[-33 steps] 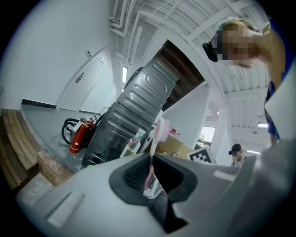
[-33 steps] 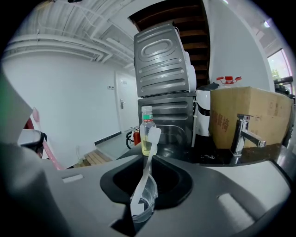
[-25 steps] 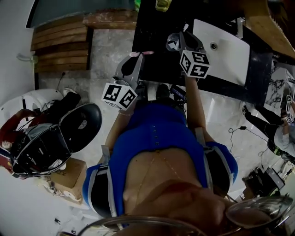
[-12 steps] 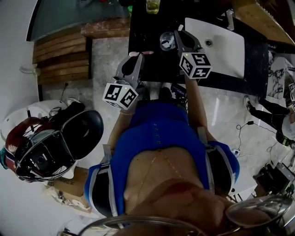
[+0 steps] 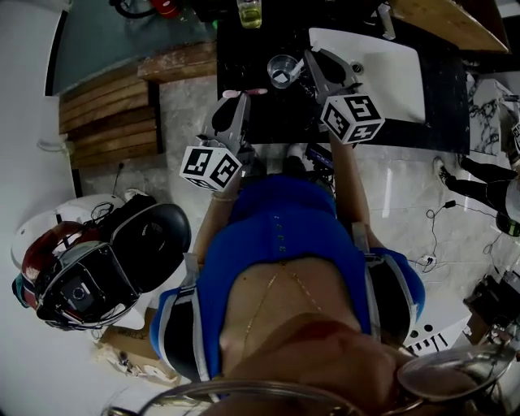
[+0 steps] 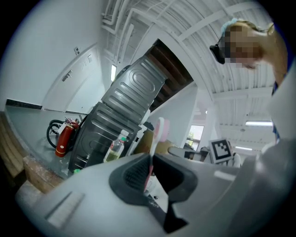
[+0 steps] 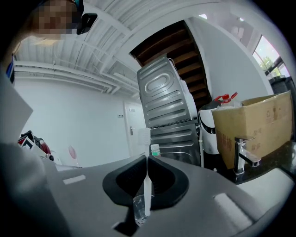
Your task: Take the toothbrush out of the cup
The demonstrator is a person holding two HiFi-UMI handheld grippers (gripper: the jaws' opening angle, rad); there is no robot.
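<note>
The head view is dim and underexposed; the glossy black surface swallows detail and the edges bend strongly. Both gripper views are brighter, lit by a white ceiling strip light and a glaring daylight window, with black vignetted corners; the grey left tool and grey right tool look soft close up.

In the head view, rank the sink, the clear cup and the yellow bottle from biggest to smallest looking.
Largest by far: white sink.
Then clear cup and yellow bottle, which look about alike; the bottle runs off the top edge, so unranked.
</note>
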